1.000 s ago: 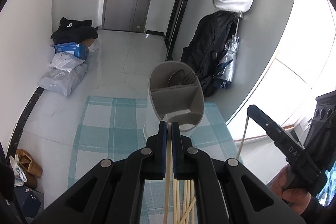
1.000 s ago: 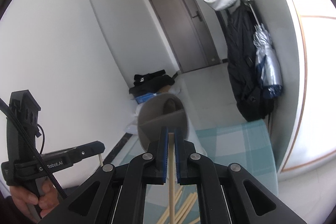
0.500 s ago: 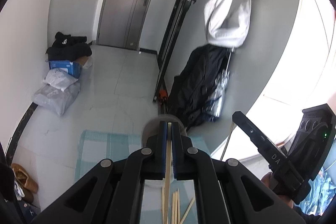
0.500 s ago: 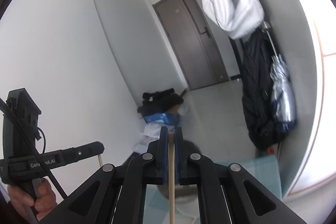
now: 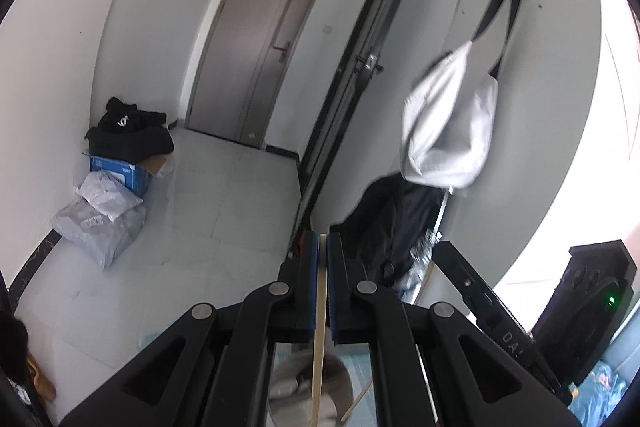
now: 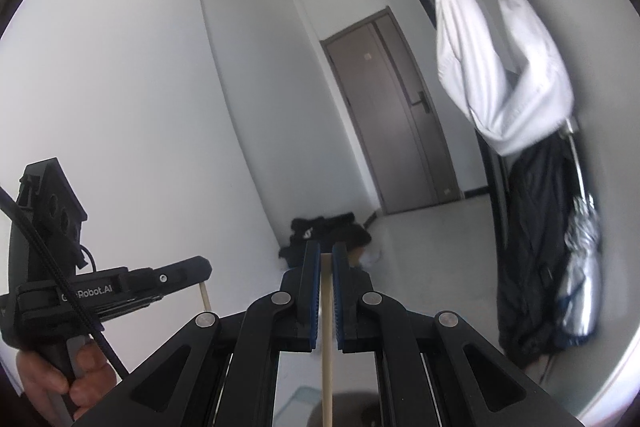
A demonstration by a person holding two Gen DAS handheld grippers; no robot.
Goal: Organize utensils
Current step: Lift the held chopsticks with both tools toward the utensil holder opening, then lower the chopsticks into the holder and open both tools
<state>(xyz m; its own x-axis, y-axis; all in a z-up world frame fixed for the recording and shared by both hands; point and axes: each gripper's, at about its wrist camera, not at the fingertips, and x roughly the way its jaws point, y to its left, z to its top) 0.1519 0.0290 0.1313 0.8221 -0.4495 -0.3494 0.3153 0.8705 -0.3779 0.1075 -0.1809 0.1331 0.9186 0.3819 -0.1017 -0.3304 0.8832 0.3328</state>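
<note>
High above the holder point(image 5: 308, 387), both tongs point(image 5: 319, 247) point(image 6: 326, 259) clamp one chopstick point(image 5: 319, 327) point(image 6: 327, 339) each; a tilted stick could miss its compartment.

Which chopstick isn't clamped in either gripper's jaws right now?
The loose chopstick lying slanted beside the grey holder. The other two stand upright, one pinched in the left gripper, one in the right gripper.

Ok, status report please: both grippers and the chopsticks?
Left hand-held gripper shut on chopstick. Right hand-held gripper shut on chopstick. Gray holder below. Nothing blocking.
</note>
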